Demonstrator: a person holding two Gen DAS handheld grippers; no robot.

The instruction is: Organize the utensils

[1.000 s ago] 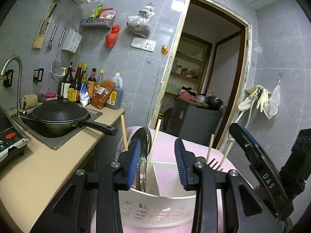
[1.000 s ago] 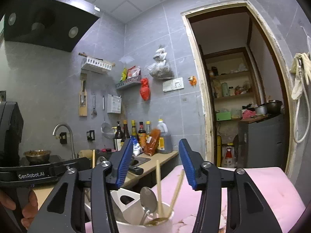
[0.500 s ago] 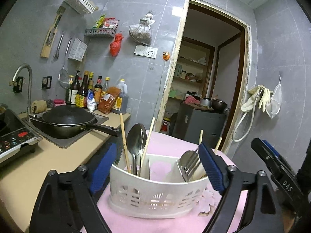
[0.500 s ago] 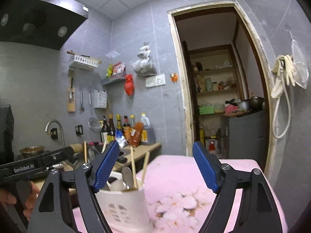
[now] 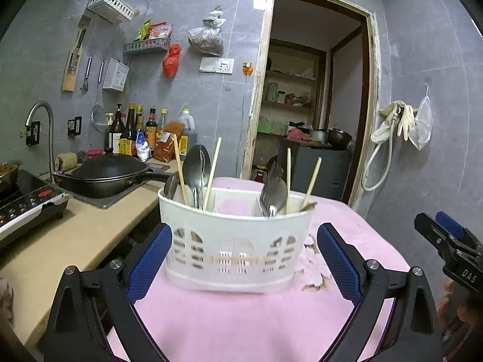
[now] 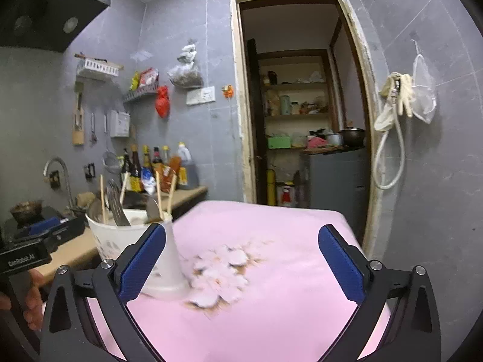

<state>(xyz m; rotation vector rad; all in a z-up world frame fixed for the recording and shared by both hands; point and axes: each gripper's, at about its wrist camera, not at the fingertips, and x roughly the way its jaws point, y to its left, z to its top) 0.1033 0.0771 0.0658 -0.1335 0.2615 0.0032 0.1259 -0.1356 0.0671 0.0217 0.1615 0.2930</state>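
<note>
Black wok (image 5: 104, 175) on counter (image 5: 75, 232); sauce bottles (image 5: 135, 135) behind.

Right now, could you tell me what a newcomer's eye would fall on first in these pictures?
Most likely the white utensil caddy, standing on the pink tablecloth straight ahead of the left tool, whose jaws are spread wide. Spoons and chopsticks stick up from its left compartment, more cutlery from its right. Next comes the black wok on the counter at left, then the open doorway behind.

The caddy (image 5: 235, 241) is matt white plastic, holding glossy metal spoons (image 5: 196, 169) and pale wooden chopsticks (image 5: 181, 175). A smooth pink cloth (image 5: 241, 325) covers the table; the wok (image 5: 105, 175) looks dull black.
</note>
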